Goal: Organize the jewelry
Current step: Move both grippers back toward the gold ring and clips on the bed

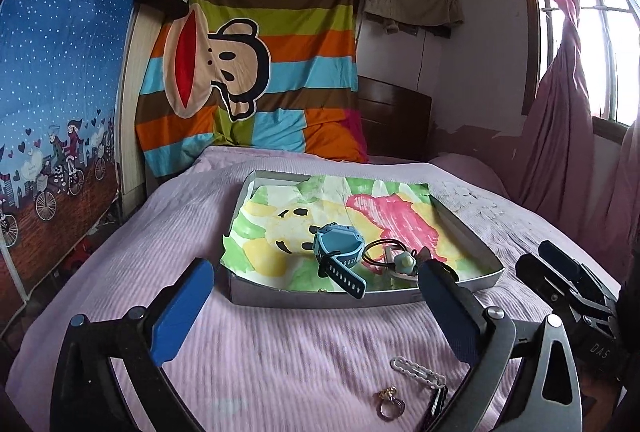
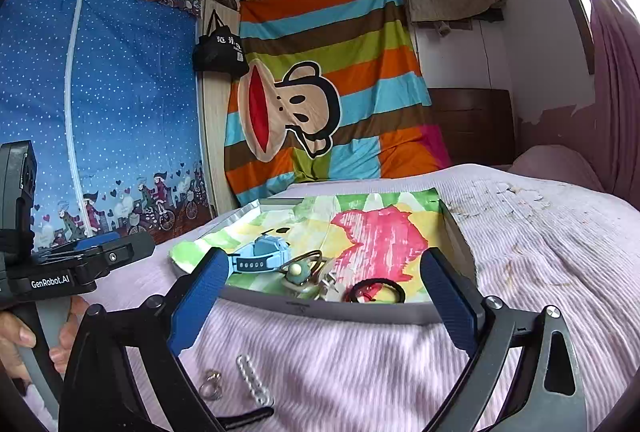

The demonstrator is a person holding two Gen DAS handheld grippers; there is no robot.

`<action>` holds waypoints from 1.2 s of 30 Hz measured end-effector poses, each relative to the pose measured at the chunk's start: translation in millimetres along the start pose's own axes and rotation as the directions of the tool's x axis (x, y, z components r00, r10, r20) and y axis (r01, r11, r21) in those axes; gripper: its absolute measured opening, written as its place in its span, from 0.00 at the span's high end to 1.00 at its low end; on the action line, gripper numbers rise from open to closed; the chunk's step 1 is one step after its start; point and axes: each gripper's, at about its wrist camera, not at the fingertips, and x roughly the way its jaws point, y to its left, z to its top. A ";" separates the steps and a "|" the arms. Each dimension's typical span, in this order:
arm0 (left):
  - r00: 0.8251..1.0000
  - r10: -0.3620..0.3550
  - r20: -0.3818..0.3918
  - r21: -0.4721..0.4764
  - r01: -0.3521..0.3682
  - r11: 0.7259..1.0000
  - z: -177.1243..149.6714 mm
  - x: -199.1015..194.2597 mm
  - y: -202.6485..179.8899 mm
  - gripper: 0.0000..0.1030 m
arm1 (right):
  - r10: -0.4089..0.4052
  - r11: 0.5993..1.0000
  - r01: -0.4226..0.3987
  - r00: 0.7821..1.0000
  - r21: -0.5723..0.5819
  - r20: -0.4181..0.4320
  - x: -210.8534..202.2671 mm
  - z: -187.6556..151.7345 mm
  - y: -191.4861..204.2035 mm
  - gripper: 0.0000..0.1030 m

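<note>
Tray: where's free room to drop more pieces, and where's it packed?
Free: tray far half, over the pink patch up to the back wall. Crowded: near edge, where blue watch, black hair tie and flower clip cluster.

We are seeing the left tongs' finger hiding part of the hair clip [image 1: 404, 264] in the tray [image 1: 320, 298]. The dark strap [image 2: 244, 417] is running out past the bottom edge. The ring [image 2: 211, 386] is looking too small and blurred for us to tell its detail.

"GenRobot.AI" stands on the left tongs [image 2: 96, 248] — "DAS" on the right tongs [image 1: 560, 264].
</note>
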 end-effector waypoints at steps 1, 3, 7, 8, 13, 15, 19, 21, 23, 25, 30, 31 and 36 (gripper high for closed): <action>1.000 -0.004 0.002 0.006 0.004 1.000 -2.0 -3.7 -0.7 0.00 | 0.001 1.000 -0.001 1.000 -0.007 0.003 -5.8 -1.7 1.1 0.05; 1.000 -0.009 0.004 0.024 0.009 1.000 -6.6 -11.4 -2.5 0.00 | 0.004 1.000 -0.004 1.000 -0.015 0.009 -14.7 -4.4 2.9 0.04; 1.000 -0.016 0.003 0.043 0.016 0.999 -15.3 -23.7 -3.8 0.00 | 0.013 1.000 -0.013 1.000 -0.017 -0.001 -31.0 -10.5 4.3 0.04; 1.000 -0.016 0.002 0.045 0.016 0.999 -17.9 -26.7 -3.8 0.00 | 0.011 1.000 -0.011 1.000 -0.019 -0.007 -33.6 -12.1 4.6 0.04; 1.000 -0.021 -0.008 0.058 0.022 0.998 -29.9 -39.8 -6.2 0.00 | 0.004 1.000 -0.005 1.000 -0.030 -0.026 -46.7 -19.3 5.5 0.04; 1.000 -0.022 -0.009 0.063 0.022 0.998 -33.4 -43.6 -7.8 0.00 | 0.003 0.999 -0.004 0.999 -0.032 -0.034 -51.4 -23.0 5.6 0.04; 1.000 -0.024 -0.012 0.062 0.025 0.998 -38.7 -49.5 -8.5 0.00 | 0.002 0.999 -0.004 0.999 -0.041 -0.054 -55.6 -28.3 4.5 0.04; 1.000 -0.024 -0.017 0.068 0.025 0.997 -39.4 -50.4 -8.7 0.00 | 0.002 0.999 -0.004 0.998 -0.045 -0.064 -56.7 -30.9 4.3 0.04; 0.999 -0.026 -0.025 0.074 0.027 0.997 -41.0 -51.2 -9.5 0.00 | 0.003 0.999 -0.006 0.997 -0.039 -0.077 -56.6 -33.4 1.9 0.04; 0.999 -0.029 -0.037 0.079 0.032 0.996 -42.9 -51.1 -9.4 0.00 | 0.007 0.999 -0.010 0.996 -0.035 -0.092 -54.5 -35.3 0.5 0.04; 0.995 -0.050 -0.088 0.087 0.058 0.994 -49.1 -47.6 -10.2 0.00 | 0.015 0.999 -0.019 0.991 -0.029 -0.136 -47.9 -38.3 -3.9 0.04; 0.993 -0.060 -0.103 0.088 0.069 0.994 -50.2 -45.6 -10.1 0.00 | 0.018 0.999 -0.021 0.989 -0.024 -0.146 -45.8 -39.4 -4.9 0.04; 0.981 -0.104 -0.162 0.078 0.118 0.990 -53.7 -37.2 -7.9 0.06 | 0.043 0.999 -0.047 0.979 -0.015 -0.200 -35.4 -45.0 -4.1 0.18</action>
